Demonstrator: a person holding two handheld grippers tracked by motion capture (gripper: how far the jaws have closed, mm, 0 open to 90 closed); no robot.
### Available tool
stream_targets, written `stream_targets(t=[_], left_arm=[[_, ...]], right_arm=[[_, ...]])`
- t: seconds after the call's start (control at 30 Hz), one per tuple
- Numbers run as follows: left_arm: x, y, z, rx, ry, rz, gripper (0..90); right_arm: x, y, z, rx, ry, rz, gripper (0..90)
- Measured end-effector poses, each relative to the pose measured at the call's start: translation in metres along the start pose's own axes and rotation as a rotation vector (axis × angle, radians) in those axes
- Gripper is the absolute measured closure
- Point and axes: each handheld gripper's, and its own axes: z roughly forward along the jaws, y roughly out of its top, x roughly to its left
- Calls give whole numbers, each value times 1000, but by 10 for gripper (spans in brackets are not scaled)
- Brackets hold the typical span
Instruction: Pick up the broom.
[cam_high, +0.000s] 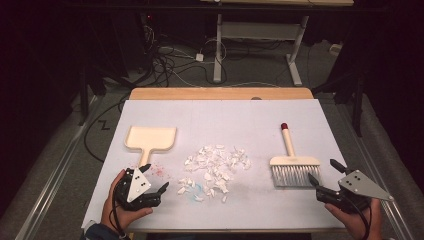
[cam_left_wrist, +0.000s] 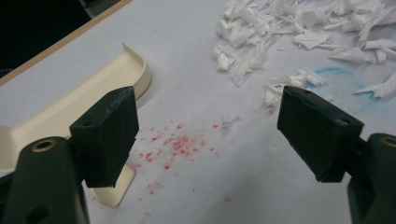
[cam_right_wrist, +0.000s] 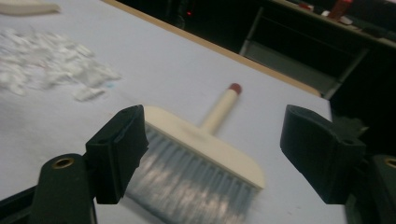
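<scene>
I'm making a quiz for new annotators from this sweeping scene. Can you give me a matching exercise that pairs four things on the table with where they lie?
Things:
1. cream plastic dustpan
2. pile of white paper scraps
3. cream brush with grey bristles and red-tipped handle
4. scatter of red specks

Places:
A. middle of the white table
B. beside the dustpan's handle, ahead of the open left tongs
C. left part of the table
D. right part, just ahead of the open right tongs

Pairs: 1-C, 2-A, 3-D, 4-B
</scene>
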Motion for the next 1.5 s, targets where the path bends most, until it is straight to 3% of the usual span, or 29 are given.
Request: stream_targets(t=[0.17,0.4,0.53,0.7,0.8,0.83,0.9,0.97,1.0,1.1,1.2,1.3,1.33,1.5], left_arm=[[3,0,4,-12,-3,-4,201],[1,1,6,-9,-25,-8,204],[-2,2,5,-10,-29,4,204],[-3,4,5,-7,-32,23,204],[-1,4,4,-13,-30,14,204],[-1,3,4,-16,-32,7,204],[0,3,4,-16,-34,0,204],[1,2,5,-16,-37,-3,204],[1,2,5,-14,-36,-3,203],[-1,2,6,-11,-38,-2,203],[-2,2,6,-8,-42,-1,203],[-2,2,6,-4,-44,1,203],[-2,2,7,-2,-45,-1,203],[-3,2,7,3,-49,4,203]], right_arm=[[-6,-4,1,12,1,43,254],[-9,-3,4,33,-1,54,249],[-11,-1,9,57,14,93,242],[-17,4,20,96,8,146,220],[-21,10,31,134,-3,172,219],[-24,14,40,156,18,201,222],[-24,15,43,171,15,203,222],[-27,19,52,200,29,206,223],[-29,25,63,241,27,228,231],[-35,34,79,283,63,265,236],[-37,41,92,309,64,270,257],[-37,52,115,379,63,265,283],[-36,56,132,439,69,258,283],[-30,49,176,619,70,276,328]])
